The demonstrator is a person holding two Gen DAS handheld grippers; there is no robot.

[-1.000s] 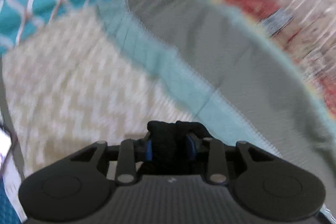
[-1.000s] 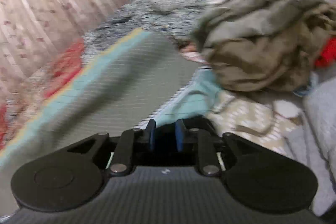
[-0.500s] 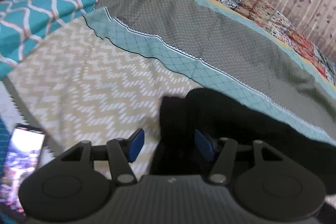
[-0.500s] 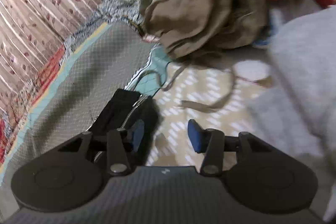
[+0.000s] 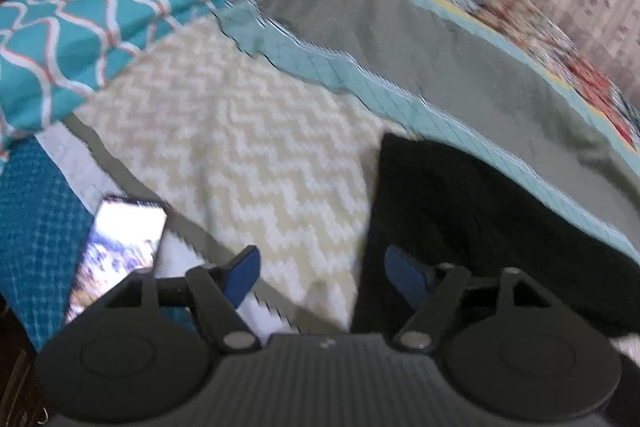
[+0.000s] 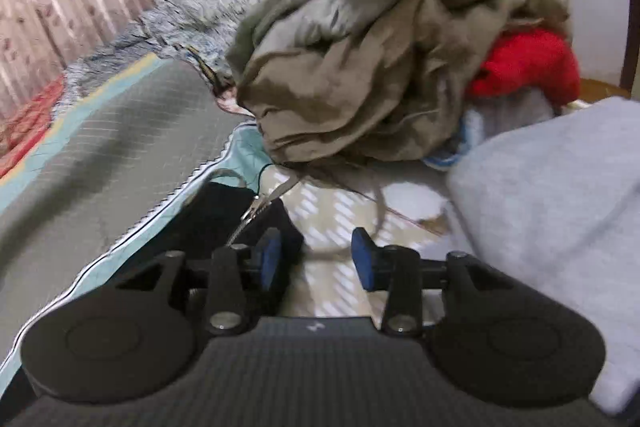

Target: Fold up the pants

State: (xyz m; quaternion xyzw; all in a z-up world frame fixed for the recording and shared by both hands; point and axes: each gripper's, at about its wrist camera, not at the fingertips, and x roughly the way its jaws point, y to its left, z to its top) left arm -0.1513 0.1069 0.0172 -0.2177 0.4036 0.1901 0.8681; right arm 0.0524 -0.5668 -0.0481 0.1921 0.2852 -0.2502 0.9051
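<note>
While the black pants (image 5: 472,227) lie along the teal edge of the grey quilt (image 5: 420,59), over the chevron sheet (image 5: 248,155), nothing grips them. Left gripper (image 5: 322,277): jaws wide and opening, only sheet between the pads, pants edge at the right pad. Right gripper (image 6: 316,259): mid gap, jaws closing, nothing between them but sheet; zipper end of the pants (image 6: 236,215) sits behind the left pad. Risks: right jaws closing on bare sheet or on the loose drawstring (image 6: 376,203) from the olive clothes heap (image 6: 380,55), dragging the pile onto the fold area. Could also pinch sheet together with pants and bunch the fold. Phone (image 5: 120,247) lying near the left gripper, easy to knock or bury under cloth. Grey fleece (image 6: 560,203) crowding the right side, little room to lay a leg flat. Hard to read: both views motion-blurred; most of the pants cut off under the gripper bodies; probably already doubled once, but layers not distinguishable in the black cloth. Waistband and hems not identifiable.
</note>
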